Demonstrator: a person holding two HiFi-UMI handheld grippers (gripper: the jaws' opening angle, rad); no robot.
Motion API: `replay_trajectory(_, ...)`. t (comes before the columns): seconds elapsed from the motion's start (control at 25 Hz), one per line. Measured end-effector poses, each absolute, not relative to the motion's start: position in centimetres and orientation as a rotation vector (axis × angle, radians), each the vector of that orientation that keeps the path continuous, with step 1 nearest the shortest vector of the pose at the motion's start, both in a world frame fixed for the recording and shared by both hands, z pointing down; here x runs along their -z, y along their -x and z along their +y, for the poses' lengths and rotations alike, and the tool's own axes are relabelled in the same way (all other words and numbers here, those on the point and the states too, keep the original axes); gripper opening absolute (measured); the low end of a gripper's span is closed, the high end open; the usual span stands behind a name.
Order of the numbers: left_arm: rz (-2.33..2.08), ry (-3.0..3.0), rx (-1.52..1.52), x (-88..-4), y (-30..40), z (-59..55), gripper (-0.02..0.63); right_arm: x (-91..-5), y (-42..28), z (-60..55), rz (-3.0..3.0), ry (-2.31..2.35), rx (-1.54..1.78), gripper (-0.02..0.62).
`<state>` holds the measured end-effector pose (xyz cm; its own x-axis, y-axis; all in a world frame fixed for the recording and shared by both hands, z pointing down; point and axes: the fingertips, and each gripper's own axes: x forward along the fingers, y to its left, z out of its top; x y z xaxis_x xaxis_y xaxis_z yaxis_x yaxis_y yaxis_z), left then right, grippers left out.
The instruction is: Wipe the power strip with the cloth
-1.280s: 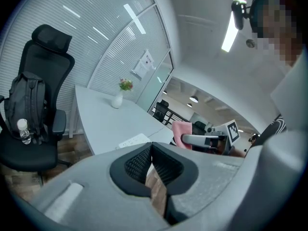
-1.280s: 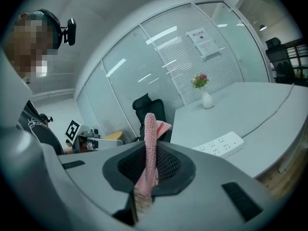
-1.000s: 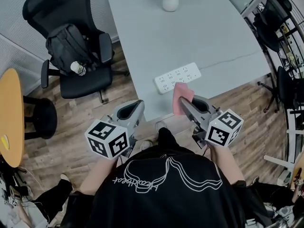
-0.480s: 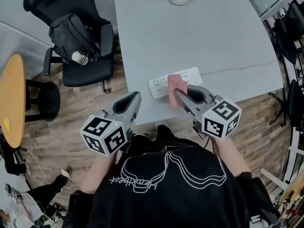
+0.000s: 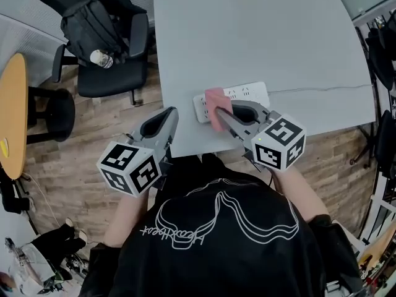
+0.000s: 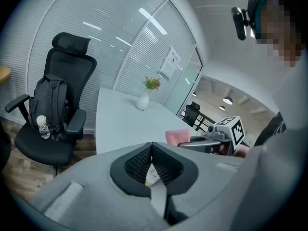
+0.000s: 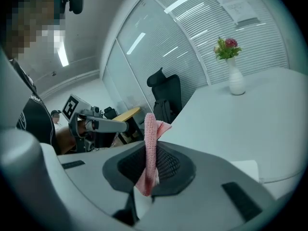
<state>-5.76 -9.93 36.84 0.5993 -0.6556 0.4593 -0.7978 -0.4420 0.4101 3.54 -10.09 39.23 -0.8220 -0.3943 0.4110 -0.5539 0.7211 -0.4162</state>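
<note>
This is an office meeting room. A large pale grey tabletop (image 5: pixel 278 42) stretches ahead of me. It has a white vase of flowers (image 6: pixel 143 101) at twelve o'clock and a white multi-socket power strip (image 5: pixel 250 93) near my edge. At ten o'clock a black mesh swivel chair with a headrest (image 6: pixel 77 69) carries a black backpack (image 5: pixel 91 30) and a clear water bottle (image 5: pixel 99 57). Glass partition walls with white slatted blinds (image 6: pixel 96 37) close the room, and a paper notice (image 6: pixel 172 61) is stuck on one pane. A round orange-wood table (image 5: pixel 12 122) sits at nine o'clock. More black office chairs (image 5: pixel 380 48) stand at two o'clock. The floor is wood-plank flooring (image 5: pixel 80 153).
</note>
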Motion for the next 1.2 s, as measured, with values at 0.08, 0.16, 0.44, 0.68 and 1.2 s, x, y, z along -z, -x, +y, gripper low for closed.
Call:
replay_trajectory(0.08,-1.148,-2.227,-0.312,-37.0,6.0,-10.5,0.012,-39.7,-2.9,-10.5,-2.630,-0.723,-0.784,0.038)
replay_trajectory(0.16,-1.148,-2.227,-0.301,-37.1,6.0,-11.2,0.012,-40.1,-2.7,-11.0,-2.623,-0.720,-0.804,0.038)
replay_trajectory(0.44,-1.131,-2.210,-0.318,-39.0,5.8,-11.8,0.012,-43.4,-1.8,-11.3,-2.553,-0.705,-0.817,0.038)
replay_trajectory(0.68,-1.120,-2.200,-0.316,-39.6,5.9,-12.2,0.012,-45.3,-0.3,-11.2,-2.515,-0.685,-0.818,0.038)
replay_trajectory(1.2,-1.098,-2.187,-0.322,-40.7,6.1,-12.1,0.012,-47.3,0.1,-11.8,-2.396,-0.758,-0.795,0.038)
